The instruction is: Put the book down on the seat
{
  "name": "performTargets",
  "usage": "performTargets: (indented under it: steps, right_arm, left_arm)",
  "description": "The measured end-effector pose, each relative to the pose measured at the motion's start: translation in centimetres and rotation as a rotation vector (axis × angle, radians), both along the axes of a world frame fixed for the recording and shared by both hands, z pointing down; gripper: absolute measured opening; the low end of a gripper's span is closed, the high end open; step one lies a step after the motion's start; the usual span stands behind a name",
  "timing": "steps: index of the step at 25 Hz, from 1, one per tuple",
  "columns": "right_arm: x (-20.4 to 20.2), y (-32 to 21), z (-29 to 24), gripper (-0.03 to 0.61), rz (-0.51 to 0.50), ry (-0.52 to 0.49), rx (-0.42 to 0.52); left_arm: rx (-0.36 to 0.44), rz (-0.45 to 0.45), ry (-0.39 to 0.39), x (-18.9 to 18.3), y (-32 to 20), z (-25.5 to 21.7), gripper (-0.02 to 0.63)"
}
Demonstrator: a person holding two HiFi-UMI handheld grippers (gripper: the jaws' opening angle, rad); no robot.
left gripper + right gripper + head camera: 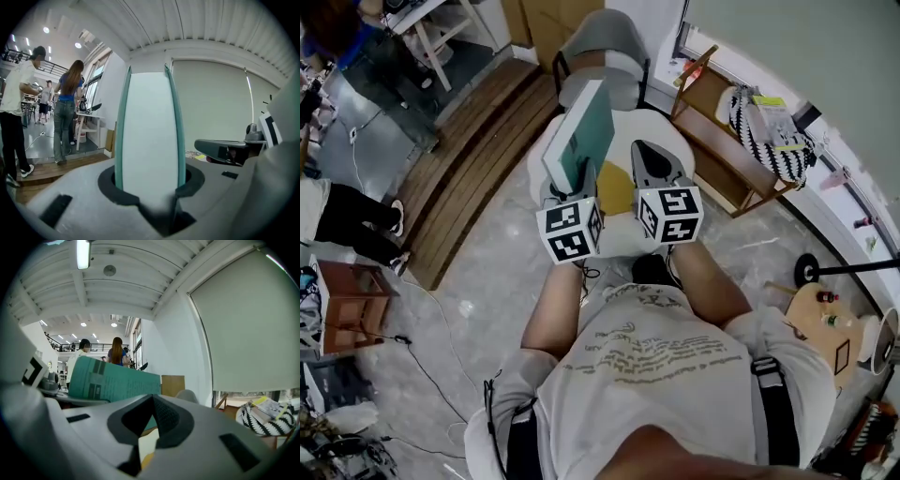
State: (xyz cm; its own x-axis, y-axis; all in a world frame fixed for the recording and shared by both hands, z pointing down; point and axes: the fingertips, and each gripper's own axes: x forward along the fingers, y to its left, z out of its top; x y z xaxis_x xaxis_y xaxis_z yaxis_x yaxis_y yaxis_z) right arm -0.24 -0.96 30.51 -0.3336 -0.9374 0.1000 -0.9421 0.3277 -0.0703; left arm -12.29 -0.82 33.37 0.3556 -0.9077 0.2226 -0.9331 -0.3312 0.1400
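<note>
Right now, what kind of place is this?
Probably a big open workroom with a cosy sitting corner. A white chair stands beside a wooden shelf, like a little lounge. Further off, people stand by a table under rows of ceiling lights.

The book (586, 131) is showing a matt teal cover; the step (478, 141) at upper left is looking wooden.
</note>
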Motion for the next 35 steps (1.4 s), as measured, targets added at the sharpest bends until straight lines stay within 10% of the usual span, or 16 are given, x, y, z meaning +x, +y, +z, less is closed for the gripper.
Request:
performTargets:
  steps: [35]
  right_arm:
    - [11.0, -21.1, 6.0, 0.026, -0.14, -0.146, -0.139]
  left_arm:
    - [-0.215, -0.163, -0.074, 9.2, -17.7, 5.9, 0.169]
